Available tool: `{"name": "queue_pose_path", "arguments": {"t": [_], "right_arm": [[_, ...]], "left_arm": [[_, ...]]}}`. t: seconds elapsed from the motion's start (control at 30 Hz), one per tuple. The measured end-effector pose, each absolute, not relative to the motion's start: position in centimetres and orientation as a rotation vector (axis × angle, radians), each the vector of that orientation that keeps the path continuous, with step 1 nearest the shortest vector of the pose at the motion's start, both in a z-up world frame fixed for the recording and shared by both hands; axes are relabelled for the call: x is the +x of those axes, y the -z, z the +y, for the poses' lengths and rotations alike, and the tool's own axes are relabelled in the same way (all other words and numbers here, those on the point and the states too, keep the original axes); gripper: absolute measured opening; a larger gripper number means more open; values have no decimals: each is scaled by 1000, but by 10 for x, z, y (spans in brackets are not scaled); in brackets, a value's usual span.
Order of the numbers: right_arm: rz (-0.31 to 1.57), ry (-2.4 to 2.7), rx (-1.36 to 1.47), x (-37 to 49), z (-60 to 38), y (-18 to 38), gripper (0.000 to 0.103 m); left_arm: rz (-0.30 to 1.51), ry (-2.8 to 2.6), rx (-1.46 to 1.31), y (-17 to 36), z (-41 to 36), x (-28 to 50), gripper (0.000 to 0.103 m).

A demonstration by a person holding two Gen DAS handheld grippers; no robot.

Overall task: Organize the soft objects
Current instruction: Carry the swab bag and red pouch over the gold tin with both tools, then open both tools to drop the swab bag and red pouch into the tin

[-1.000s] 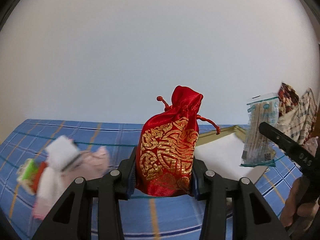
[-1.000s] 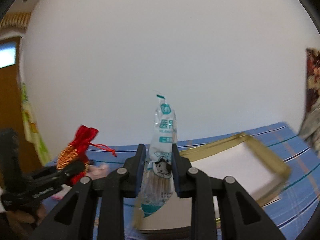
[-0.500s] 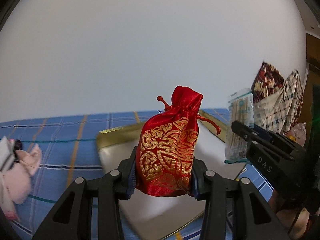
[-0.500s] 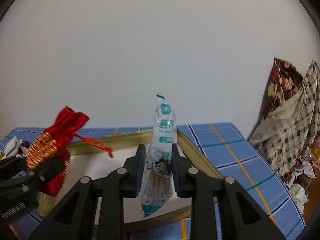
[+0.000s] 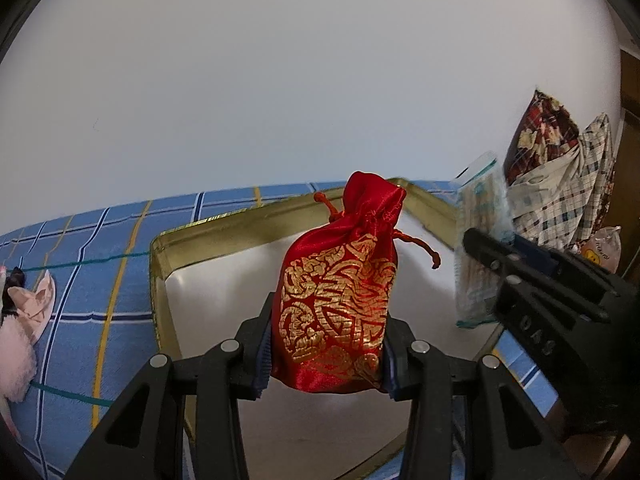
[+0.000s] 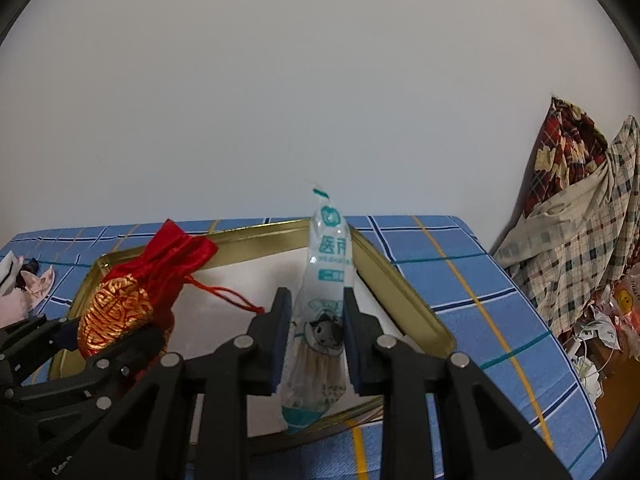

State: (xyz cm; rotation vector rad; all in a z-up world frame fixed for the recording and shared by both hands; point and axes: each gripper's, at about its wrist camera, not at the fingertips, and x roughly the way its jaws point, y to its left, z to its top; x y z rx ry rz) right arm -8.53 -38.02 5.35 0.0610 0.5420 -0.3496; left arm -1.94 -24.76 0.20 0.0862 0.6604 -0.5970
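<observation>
Red drawstring pouch [image 5: 336, 304], patterned in gold, stands upright between the left tongs [image 5: 326, 354], which are clamped on its lower body; its tied neck points to 12 o'clock in the left wrist view. Directly beneath and beyond it lies the gold-rimmed tray [image 5: 158, 280], whose pale floor fills the view from 6 to 12 o'clock of the pouch. So the relation that matters is plain: the pouch hangs over the tray's inside, long axis upright, and the likely next move is a lowering and a release rather than any sideways travel.

At 3 o'clock in that view the right tongs [image 6: 316, 344] are clamped on a clear packet of cotton swabs [image 6: 326, 300] printed in teal, also held upright. In the right wrist view it sits over the near edge of the tray, toward the tray's 5 o'clock corner. Both hands appear about equally near the tray; the left seems further over its middle.

The tray rests on a desk covered in a blue checked cloth [image 6: 460, 280]. A pink fluffy item [image 5: 18, 328] lies on the cloth at 9 o'clock. A plain white wall stands behind, and a heap of plaid fabric [image 6: 580, 216] sits past the desk's edge at 3 o'clock.
</observation>
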Motion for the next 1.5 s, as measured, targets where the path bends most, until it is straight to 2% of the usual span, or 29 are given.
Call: {"name": "queue_pose_path", "arguments": {"t": [0.53,0.63,0.7,0.73,0.77,0.87,0.93,1.1,1.2,1.33,1.5], "right_arm": [[583,305,44,-63,-373,-42,25],[582,254,129,-58,-384,-40,30],[560,224,192,-61,-391,-41,44],[547,223,207,-64,-393,-43,60],[510,231,217,-69,-395,-47,72],[425,247,225,-83,-397,-57,85],[391,263,232,-86,-396,-60,89],[348,290,266,-92,-403,-64,89],[324,309,289,-94,-408,-65,89],[257,350,306,-104,-412,-67,89],[182,392,281,-119,-410,-72,89]], "left_arm": [[700,499,157,-2,-267,-10,45],[702,467,169,-1,-268,-1,45],[701,439,186,-1,-268,6,45],[698,428,199,-1,-267,10,45],[691,423,214,-1,-266,15,47],[663,403,227,-4,-262,23,49],[611,357,240,-9,-258,21,51],[436,323,321,-21,-261,-13,56],[408,281,293,-26,-253,-19,70],[491,286,207,-21,-232,-10,71],[479,250,115,-21,-209,-13,71]]}}
